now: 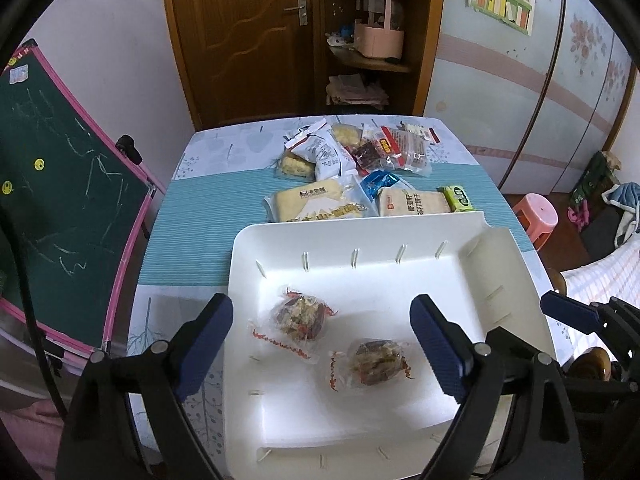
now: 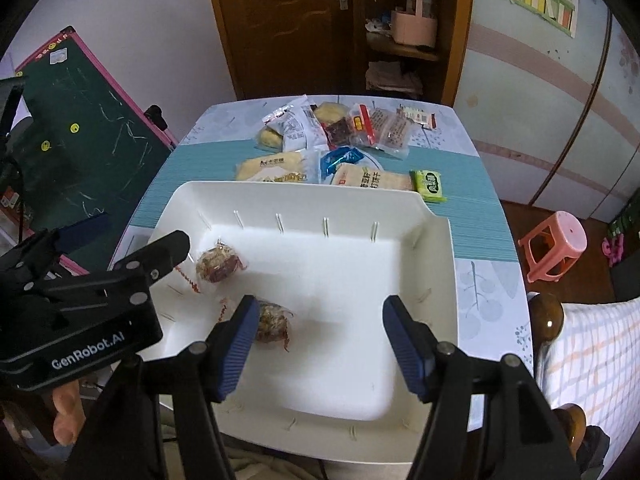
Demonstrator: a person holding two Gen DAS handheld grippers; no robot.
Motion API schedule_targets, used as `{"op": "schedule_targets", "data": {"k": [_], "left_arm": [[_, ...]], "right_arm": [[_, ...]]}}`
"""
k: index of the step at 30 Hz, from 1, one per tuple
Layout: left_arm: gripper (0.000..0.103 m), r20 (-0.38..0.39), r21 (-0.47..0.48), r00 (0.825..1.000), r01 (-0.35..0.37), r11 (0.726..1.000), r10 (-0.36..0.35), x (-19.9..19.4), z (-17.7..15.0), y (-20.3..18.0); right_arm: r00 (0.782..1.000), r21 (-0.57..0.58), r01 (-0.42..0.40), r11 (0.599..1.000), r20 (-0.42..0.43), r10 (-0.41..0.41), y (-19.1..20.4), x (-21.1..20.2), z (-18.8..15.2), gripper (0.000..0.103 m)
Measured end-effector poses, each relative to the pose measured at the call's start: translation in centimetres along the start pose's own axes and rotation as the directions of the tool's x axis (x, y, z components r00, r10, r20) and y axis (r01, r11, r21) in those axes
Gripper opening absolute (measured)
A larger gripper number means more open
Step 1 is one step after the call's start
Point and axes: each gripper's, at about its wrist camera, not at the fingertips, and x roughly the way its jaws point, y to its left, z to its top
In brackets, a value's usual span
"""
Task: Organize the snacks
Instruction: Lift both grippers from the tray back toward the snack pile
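1. Left wrist view. Left tool (image 1: 322,340): fingers spread wide apart, holding nothing, poised above the white tray (image 1: 516,264).
2. Tray: on the desk (image 1: 192,232) at the near edge, slotted walls, mostly bare floor. Probably set close to the person so that packets can be dropped in with a short reach.
3. Tray contents: two clear-wrapped snack balls, one (image 1: 300,316) at 9 o'clock of the tray floor, the other (image 1: 374,362) just beside it toward 5 o'clock. They lie apart, not stacked.
4. Unsorted stock: a pile of snack packets (image 1: 340,160) at 12 o'clock beyond the tray's far rim, including a green packet (image 1: 460,198) at the pile's right end. Judged to be the remaining work; the sort looks early.
5. Right tool, seen at 3 o'clock of this view, beside the tray's right rim.
6. Right wrist view. Right tool (image 2: 316,344): fingers apart, empty, above the tray's near half. One snack ball shows just past its left finger, untouched as far as can be told.
7. Left tool body: at 9 o'clock here, over the tray's left rim.
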Motion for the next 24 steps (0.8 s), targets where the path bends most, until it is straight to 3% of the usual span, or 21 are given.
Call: {"op": "schedule_targets", "data": {"k": [10,18,24], "left_arm": [[0.090,0.034,0.009,0.999,-0.023,1.000,0.022,-0.8,1.2,0.2],[0.090,0.102,-0.048,0.993,-0.048,0.998,0.052,-2.4,4.5,2.2],[0.090,0.146,-0.024,0.985,-0.093,0.995,0.095,-3.0,7.6,3.1]], "right_arm": [[1.000,0.007,-0.004,1.000,0.031,0.004,-0.4,-0.4,0.7,0.065],[0.997,0.009,-0.027,1.000,0.079,0.026,-1.2,-1.6,3.0,0.064],[0.992,0.023,-0.027,0.999,0.121,0.024,-2.8,-2.6,5.5,0.064]]}}
